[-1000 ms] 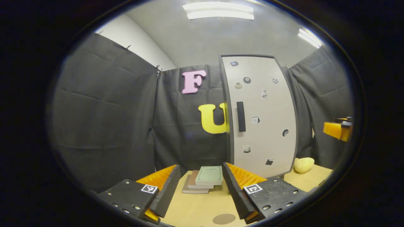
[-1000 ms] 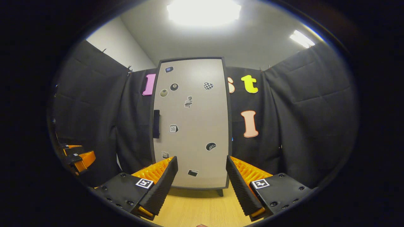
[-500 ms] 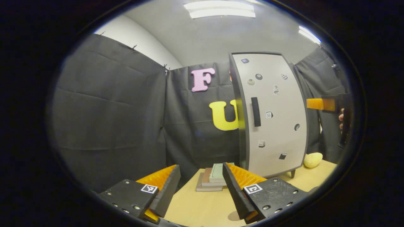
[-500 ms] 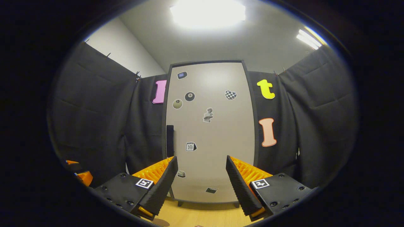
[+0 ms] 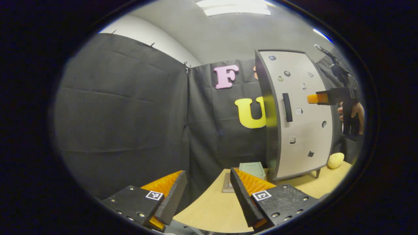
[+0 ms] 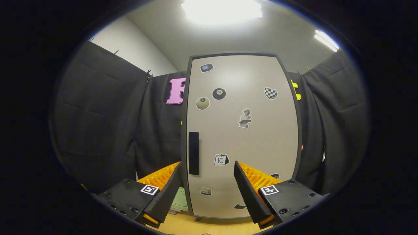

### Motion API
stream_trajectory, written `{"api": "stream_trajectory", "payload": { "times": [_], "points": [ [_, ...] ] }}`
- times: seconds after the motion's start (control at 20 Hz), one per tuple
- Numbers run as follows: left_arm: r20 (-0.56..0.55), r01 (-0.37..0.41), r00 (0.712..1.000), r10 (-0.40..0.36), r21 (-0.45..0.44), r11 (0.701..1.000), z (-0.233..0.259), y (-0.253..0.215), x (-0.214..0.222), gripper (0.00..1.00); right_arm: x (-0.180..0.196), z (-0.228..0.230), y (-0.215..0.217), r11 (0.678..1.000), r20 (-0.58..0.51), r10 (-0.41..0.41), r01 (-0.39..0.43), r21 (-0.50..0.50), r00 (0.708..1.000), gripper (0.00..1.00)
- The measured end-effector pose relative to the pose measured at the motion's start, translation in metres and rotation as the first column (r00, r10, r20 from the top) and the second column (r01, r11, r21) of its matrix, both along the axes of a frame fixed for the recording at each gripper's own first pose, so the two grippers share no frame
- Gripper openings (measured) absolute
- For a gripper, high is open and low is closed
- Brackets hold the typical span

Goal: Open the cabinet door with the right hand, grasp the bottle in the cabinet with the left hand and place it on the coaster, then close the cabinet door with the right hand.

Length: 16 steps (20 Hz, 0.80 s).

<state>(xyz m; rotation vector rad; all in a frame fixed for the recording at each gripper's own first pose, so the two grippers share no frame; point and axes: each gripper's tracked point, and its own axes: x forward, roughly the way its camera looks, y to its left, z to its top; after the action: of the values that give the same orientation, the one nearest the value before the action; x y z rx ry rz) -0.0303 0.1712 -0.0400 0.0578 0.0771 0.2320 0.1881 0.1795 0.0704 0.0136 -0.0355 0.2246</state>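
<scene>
**Desk:** While the tall pale-grey cabinet door (image 6: 241,137) with its scattered stickers stays closed, what has changed?

**Photographer:** The right gripper (image 6: 206,187) has come much nearer over the last second. The door now looms dead ahead of its fingers, where a second ago it stood well off. Its jaws are spread wide, holding nothing. From the left gripper view, that same tool (image 5: 329,97) hangs level in a person's hand (image 5: 354,112), out in front of the door's face.

**Desk:** And for the task?

**Photographer:** I judge the opening step is still in its approach. Nothing touches the door yet.

**Desk:** Which way does the handle run?

**Photographer:** The slim black bar handle (image 6: 193,153) stands upright, long axis vertical, near the door's left edge. It sits ahead and slightly left of the right gripper's fingers, so a leftward shift looks needed before closing on it.

**Desk:** The left gripper?

**Photographer:** The left gripper (image 5: 205,192) is parted too, empty, low over the light wooden table (image 5: 209,212). It has swung away; the cabinet lies far to its right, a small stack of books (image 5: 249,169) just ahead.

**Desk:** The bottle?

**Photographer:** Presumably behind the shut door; I cannot see it.
</scene>
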Motion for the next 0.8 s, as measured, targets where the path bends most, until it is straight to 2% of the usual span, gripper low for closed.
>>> {"api": "stream_trajectory", "payload": {
  "times": [0.25,0.3,0.5,0.75,0.8],
  "points": [
    [-0.034,-0.063,0.997,0.062,-0.009,0.998,-0.015,0.036,-0.013,0.81,0.035,0.005,0.029,1.000,0.010,-0.001,0.001,-0.023,1.000,0.97],
    [-0.041,-0.070,0.997,0.069,-0.009,0.998,-0.017,0.041,-0.015,0.83,0.044,0.003,0.034,1.000,0.000,-0.006,0.006,-0.027,1.000,0.97],
    [-0.048,-0.100,0.994,0.099,-0.015,0.995,-0.023,0.058,-0.024,0.81,0.079,-0.008,0.044,0.998,-0.046,-0.038,0.036,-0.044,0.998,0.98],
    [-0.050,-0.129,0.990,0.128,-0.005,0.992,-0.025,0.076,-0.032,0.83,0.111,-0.022,0.053,0.996,-0.101,-0.059,0.052,-0.076,0.993,0.98],
    [-0.057,-0.138,0.989,0.137,-0.002,0.990,-0.027,0.080,-0.033,0.83,0.114,-0.024,0.054,0.995,-0.106,-0.065,0.057,-0.078,0.992,0.94]
  ]
}}
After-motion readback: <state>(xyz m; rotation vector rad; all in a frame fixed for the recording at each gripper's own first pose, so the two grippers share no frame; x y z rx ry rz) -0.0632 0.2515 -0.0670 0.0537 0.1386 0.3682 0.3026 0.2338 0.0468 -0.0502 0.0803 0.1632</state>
